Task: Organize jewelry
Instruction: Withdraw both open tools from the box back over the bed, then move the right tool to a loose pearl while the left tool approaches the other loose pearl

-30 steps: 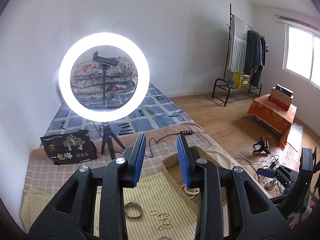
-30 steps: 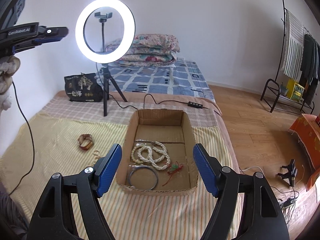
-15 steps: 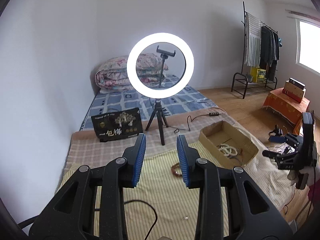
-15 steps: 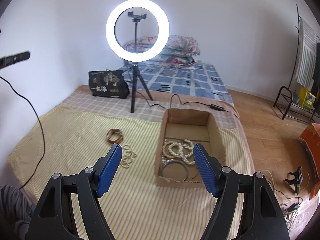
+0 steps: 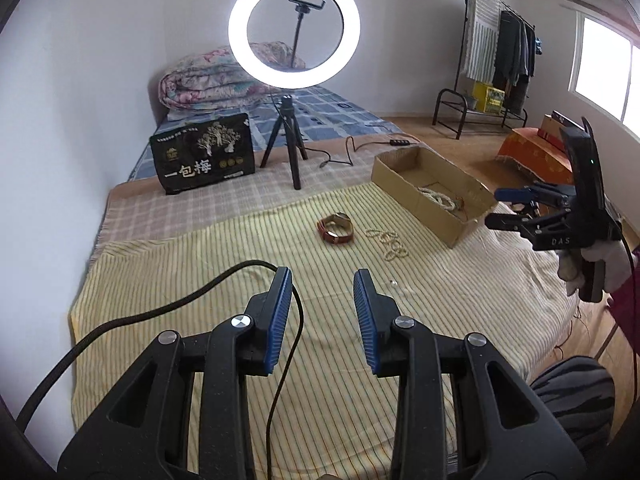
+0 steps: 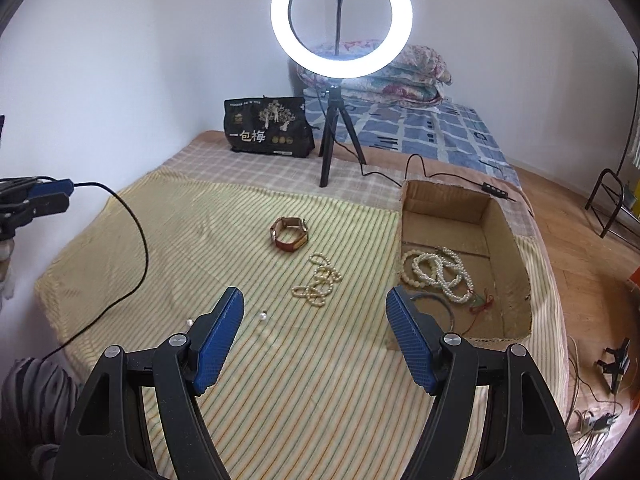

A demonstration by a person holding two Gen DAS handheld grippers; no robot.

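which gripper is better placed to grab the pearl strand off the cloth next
Right, probably. The right gripper is open and faces the pearl strand, with the cardboard box beside it. The left gripper, also open, sits farther back from the strand.

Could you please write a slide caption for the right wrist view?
Open right gripper hovers above pearl strand and watch beside the cardboard box.

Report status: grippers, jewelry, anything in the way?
Left gripper and right gripper open, empty. Watch and pearl strand on blanket; necklaces in box. Cable trails at left.
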